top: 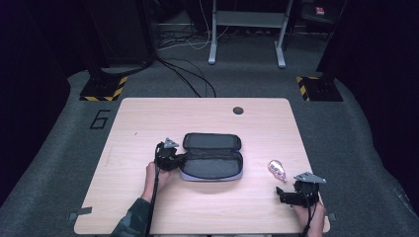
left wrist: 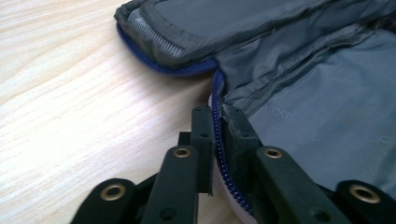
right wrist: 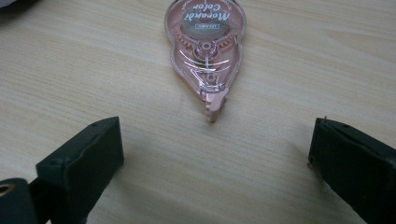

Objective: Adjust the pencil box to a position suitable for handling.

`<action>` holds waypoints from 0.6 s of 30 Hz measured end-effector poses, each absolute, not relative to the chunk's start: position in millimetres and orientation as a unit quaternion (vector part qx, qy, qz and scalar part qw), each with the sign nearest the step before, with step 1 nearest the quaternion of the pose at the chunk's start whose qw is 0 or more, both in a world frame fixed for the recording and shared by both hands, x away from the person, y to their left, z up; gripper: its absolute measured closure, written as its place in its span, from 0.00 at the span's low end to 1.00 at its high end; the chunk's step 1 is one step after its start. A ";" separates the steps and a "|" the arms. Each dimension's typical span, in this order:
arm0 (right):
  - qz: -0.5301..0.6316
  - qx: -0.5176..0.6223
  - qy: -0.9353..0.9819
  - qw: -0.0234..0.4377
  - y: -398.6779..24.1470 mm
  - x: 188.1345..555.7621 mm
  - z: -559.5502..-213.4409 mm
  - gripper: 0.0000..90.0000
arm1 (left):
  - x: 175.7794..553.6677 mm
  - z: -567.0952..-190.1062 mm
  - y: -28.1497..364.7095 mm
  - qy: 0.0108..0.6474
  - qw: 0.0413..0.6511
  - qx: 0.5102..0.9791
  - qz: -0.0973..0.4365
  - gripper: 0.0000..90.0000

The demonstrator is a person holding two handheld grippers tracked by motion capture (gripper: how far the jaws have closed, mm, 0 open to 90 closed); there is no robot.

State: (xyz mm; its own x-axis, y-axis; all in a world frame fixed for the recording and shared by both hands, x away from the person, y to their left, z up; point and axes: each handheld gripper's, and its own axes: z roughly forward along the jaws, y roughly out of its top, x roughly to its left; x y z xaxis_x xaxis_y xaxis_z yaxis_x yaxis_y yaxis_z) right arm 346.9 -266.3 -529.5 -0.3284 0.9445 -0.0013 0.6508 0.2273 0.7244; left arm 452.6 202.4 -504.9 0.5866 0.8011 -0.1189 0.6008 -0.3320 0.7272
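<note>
Left gripper (left wrist: 217, 135): clamped on pencil case (top: 212, 165) rim, at its left end.
Right gripper (right wrist: 215, 154): jaws spread, level, pointing at correction tape (right wrist: 205, 44), right of case.

1. The left hand (top: 154, 174) comes in from the near edge in a dark green sleeve, forearm angled forward; it holds the black two-jaw left gripper (top: 182, 159), which points to the right across the pale wooden surface (top: 148, 123), its grey three-cornered plate on top.
2. In the left gripper view its jaws stand nearly together, pinched on the blue-zippered rim of the grey fabric case (left wrist: 322, 112).
3. The right hand (top: 307, 213) rests at the near right corner; the black right gripper (top: 278, 193) points left, low over the surface.
4. Its jaws stand wide apart, nothing between them.
</note>
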 end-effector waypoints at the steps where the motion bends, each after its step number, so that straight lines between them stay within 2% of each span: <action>1: 0.321 0.532 0.749 0.229 -266.3 346.9 -529.5 0.03 | 452.4 -504.1 202.5 0.438 0.381 0.804 0.130 0.83; 5: 0.321 0.532 0.749 0.229 -266.3 346.9 -529.5 0.03 | 450.1 -497.7 203.8 0.446 0.378 0.800 0.132 0.54; 9: 0.321 0.532 0.749 0.229 -266.3 346.9 -529.5 0.03 | 444.6 -488.4 207.1 0.448 0.382 0.797 0.136 0.37; 18: 0.321 0.532 0.749 0.229 -266.2 346.9 -529.5 0.03 | 424.6 -482.6 219.5 0.446 0.387 0.795 0.139 0.17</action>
